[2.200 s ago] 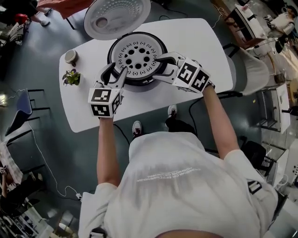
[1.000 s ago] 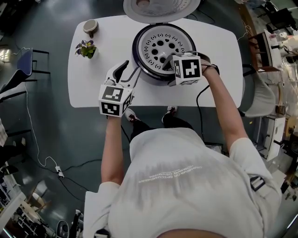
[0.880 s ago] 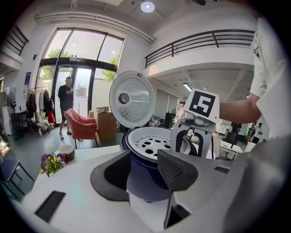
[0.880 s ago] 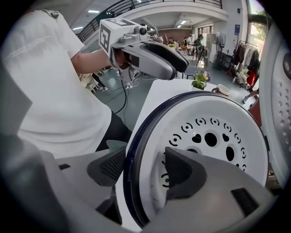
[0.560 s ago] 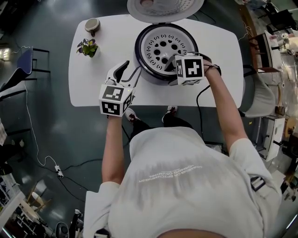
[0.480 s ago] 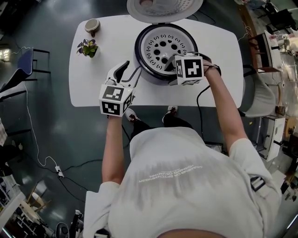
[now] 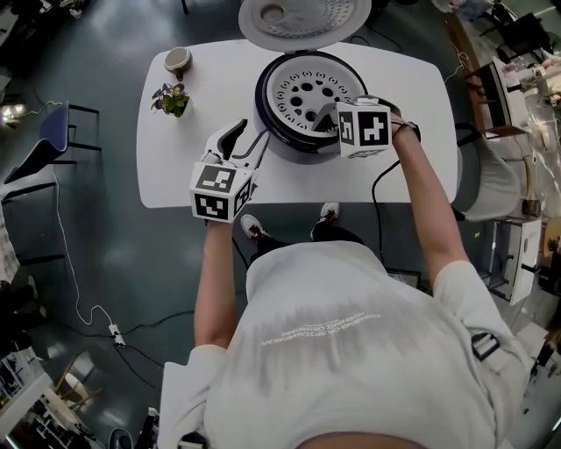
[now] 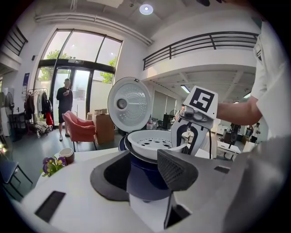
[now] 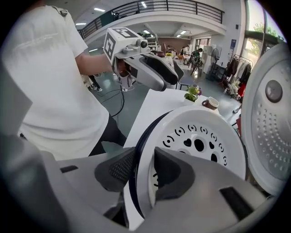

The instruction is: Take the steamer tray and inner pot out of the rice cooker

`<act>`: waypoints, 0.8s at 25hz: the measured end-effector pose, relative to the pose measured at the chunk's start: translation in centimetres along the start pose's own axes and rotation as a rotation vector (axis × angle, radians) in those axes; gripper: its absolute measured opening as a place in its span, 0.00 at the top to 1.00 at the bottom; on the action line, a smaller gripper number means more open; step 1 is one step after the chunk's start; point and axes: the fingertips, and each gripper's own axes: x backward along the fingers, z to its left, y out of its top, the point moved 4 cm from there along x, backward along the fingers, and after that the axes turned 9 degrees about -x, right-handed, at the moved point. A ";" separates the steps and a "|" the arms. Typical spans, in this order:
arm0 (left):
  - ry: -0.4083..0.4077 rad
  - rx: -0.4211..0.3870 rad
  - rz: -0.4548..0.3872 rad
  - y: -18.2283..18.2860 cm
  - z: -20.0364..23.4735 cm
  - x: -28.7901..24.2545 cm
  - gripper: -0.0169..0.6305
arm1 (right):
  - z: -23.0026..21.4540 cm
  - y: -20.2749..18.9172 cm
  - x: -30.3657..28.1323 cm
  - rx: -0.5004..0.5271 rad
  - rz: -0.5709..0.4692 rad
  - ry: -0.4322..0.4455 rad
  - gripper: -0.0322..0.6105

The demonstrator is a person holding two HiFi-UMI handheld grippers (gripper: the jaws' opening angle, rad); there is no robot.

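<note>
White table (image 7: pixel 175 167) filled the middle of the head view, with the rice cooker (image 7: pixel 294 151) standing on it, its lid (image 7: pixel 302 17) thrown back. The steamer tray (image 7: pixel 307 88) sat in the cooker's mouth. The right gripper (image 7: pixel 329 118) reached down onto the tray's near edge. The left gripper (image 7: pixel 248 138) hung just beside the cooker's wall without touching it.

From the left gripper view, its jaws stood wide with nothing between them, and the cooker's dark body lay beyond. With that side unsteadied, a sticking tray would probably drag the cooker along the table.

From the right gripper view, the jaws were closing astride the tray's rim, one pad outside and one inside, and a firm clamp was not yet evident. A dark rim lay tight against the white one. If the outer pad caught both, the pot might rise with the tray. A one-sided pinch could also let the tray tilt and slip.
</note>
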 end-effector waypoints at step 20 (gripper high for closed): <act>0.005 -0.119 -0.069 3.5 2.2 0.9 0.68 | 0.1 1.2 4.7 -0.059 -0.220 -0.237 0.86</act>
